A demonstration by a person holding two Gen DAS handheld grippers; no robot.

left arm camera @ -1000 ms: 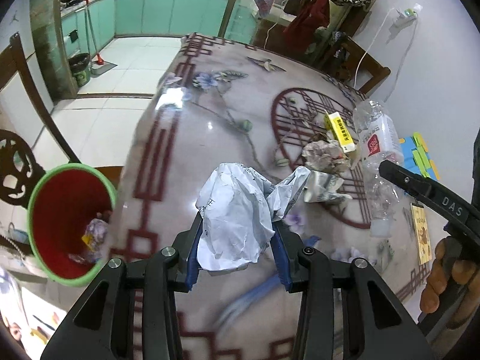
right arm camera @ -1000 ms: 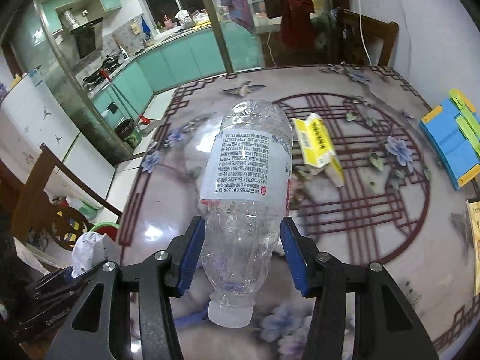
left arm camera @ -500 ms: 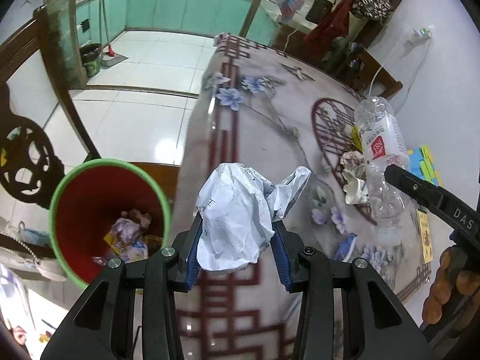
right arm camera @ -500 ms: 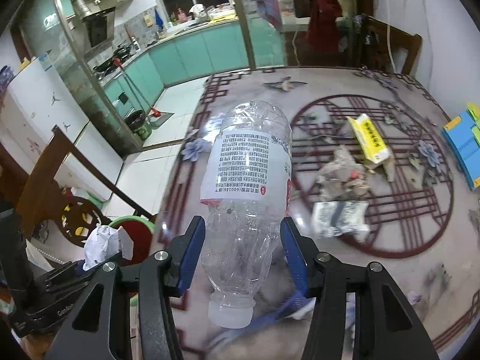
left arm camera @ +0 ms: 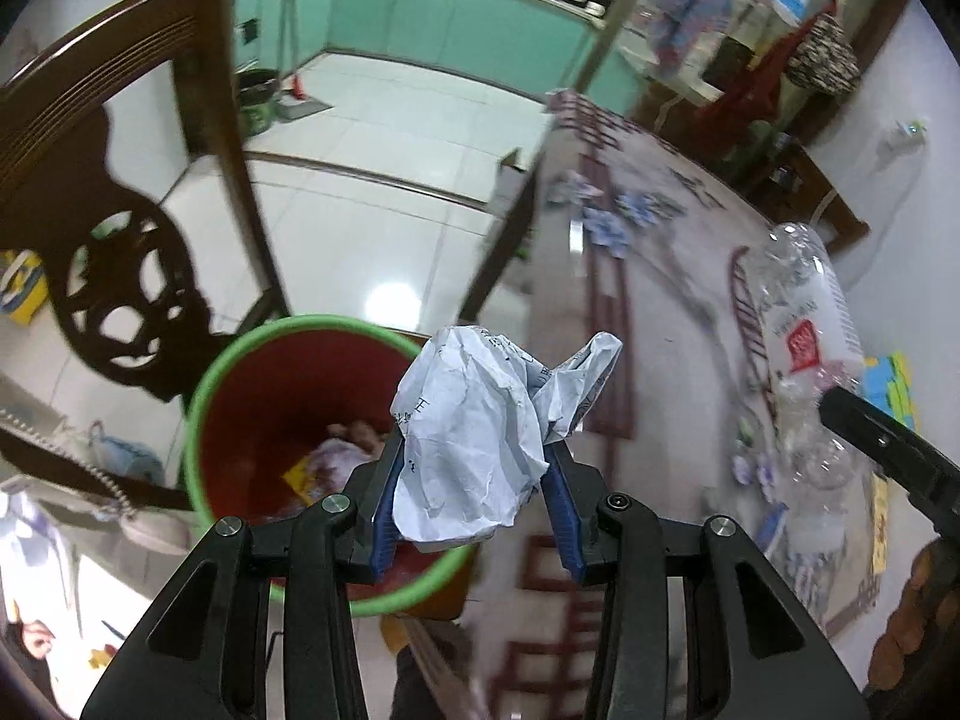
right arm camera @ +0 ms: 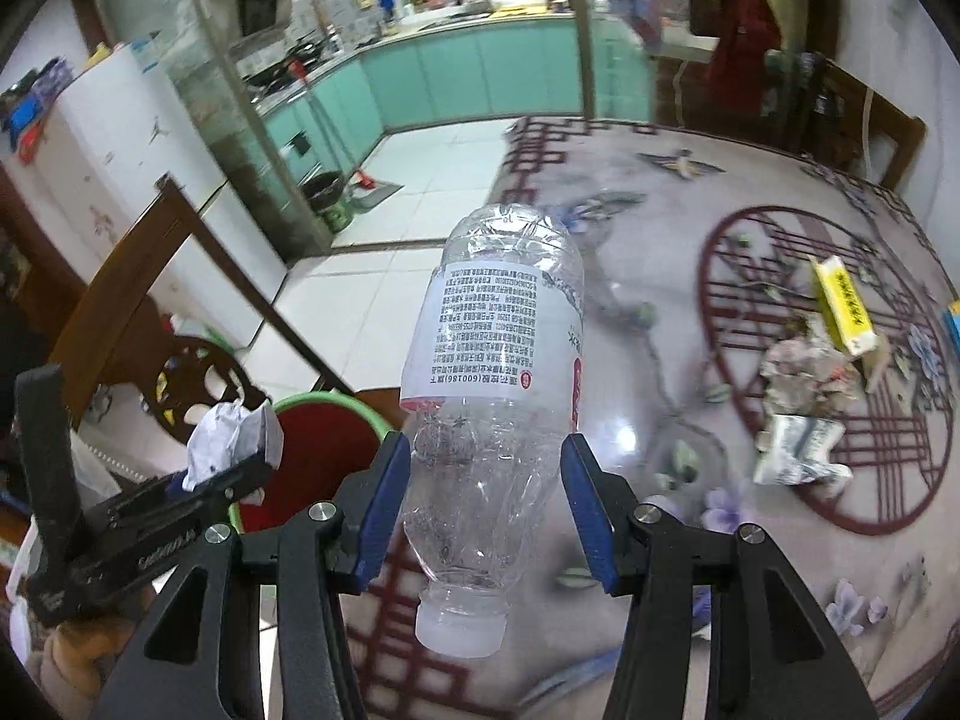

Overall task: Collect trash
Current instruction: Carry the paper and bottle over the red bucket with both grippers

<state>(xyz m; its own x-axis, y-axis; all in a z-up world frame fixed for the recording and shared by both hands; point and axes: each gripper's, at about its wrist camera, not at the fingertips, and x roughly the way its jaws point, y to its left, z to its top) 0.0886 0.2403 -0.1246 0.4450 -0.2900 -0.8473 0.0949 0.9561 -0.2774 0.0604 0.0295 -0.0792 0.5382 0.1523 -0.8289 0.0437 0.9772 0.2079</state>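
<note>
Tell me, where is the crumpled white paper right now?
The left tongs grip the crumpled paper just above the green-rimmed red bin's near edge, beside the table.

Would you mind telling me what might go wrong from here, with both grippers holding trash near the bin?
1. The crumpled paper in the left gripper sits over the near rim of the red bin, not its middle; released now, it may catch the rim and fall outside.
2. The plastic bottle in the right gripper is over the table, not the bin; releasing it there would miss.
3. The grippers are close together and might collide at the bin.
</note>
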